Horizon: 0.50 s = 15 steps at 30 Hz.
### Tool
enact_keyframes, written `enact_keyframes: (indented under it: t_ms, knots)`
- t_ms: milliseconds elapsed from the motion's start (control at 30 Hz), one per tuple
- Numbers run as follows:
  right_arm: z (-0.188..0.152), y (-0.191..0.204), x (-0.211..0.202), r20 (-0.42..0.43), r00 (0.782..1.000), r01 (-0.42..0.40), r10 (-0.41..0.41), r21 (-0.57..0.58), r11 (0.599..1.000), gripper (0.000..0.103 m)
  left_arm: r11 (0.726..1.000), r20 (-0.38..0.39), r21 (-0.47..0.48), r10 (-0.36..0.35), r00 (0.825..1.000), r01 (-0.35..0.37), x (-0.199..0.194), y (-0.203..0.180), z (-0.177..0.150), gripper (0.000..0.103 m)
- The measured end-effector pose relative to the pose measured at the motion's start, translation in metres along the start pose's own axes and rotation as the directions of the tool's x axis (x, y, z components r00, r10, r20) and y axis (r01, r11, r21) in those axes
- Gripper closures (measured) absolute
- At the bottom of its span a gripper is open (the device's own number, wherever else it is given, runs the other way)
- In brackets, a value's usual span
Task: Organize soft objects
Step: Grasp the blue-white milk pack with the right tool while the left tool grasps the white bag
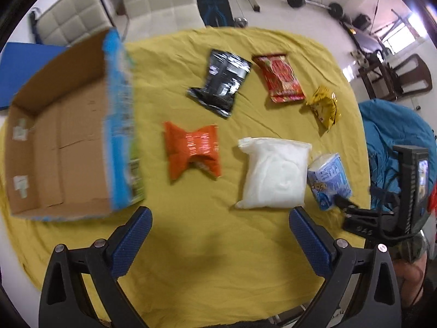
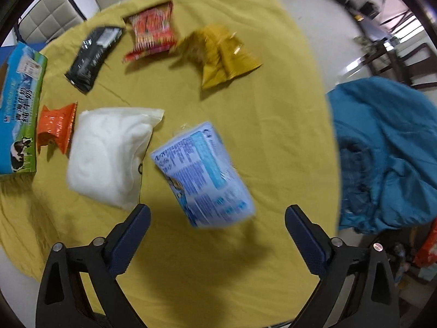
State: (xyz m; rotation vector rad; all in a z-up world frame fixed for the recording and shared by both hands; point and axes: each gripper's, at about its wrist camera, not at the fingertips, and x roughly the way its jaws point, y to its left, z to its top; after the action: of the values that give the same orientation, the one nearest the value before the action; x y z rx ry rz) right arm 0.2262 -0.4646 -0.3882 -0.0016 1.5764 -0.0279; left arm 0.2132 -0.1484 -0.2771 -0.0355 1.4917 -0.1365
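Packets lie scattered over the yellow-draped worktop [image 1: 213, 246], 6 of them, all still outside the cardboard box [image 1: 62, 147]. Both tools are spread wide and hold nothing: the left gripper [image 1: 220, 228] hangs over bare cloth, and the right gripper [image 2: 217, 225] hangs with the blue printed packet [image 2: 204, 175] just ahead of its fingers, nearer the left finger than the right.

Ahead of the left gripper's fingers, the white pillow bag [image 1: 273, 173] sits just beyond the right finger, touching or nearly touching the blue printed packet on its far side. The orange packet [image 1: 192, 150] lies further ahead toward the left finger, and the box stands open well off to that finger's outer side. The black packet [image 1: 221, 82], red packet [image 1: 281, 78] and yellow packet [image 1: 325, 106] lie furthest ahead.

Handling is likely easy on weight and awkward on shape. The white bag looks puffy and light, with slick film, so a pinch at a sealed edge or corner should hold better than a squeeze across the belly, which would probably just bulge away. The blue packet looks squashy too; gripping across its narrow width, or on its gathered end, seems safest. Foil snack packets are crinkly and may crush, so their flat seams look like the best hold.
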Motion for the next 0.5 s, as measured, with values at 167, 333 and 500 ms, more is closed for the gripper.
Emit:
enact_keyframes:
  t_ms: [167, 333, 500]
  knots:
    - [0.017, 0.005, 0.045, -0.067, 0.998, -0.012, 0.009, -0.043, 0.999, 0.022, 0.999, -0.088, 0.038, 0.004, 0.996, -0.001, 0.046, -0.024, 0.018, 0.0]
    - [0.017, -0.016, 0.066, -0.114, 0.993, -0.021, 0.029, 0.071, 0.997, 0.044, 0.996, -0.137, 0.083, 0.03, 0.99, -0.018, 0.077, -0.045, 0.03, 0.0]
    - [0.004, -0.058, 0.064, -0.093, 0.994, -0.018, 0.047, 0.294, 0.956, 0.044, 0.997, -0.168, 0.083, 0.006, 0.986, 0.008, 0.094, -0.058, 0.04, 0.0]
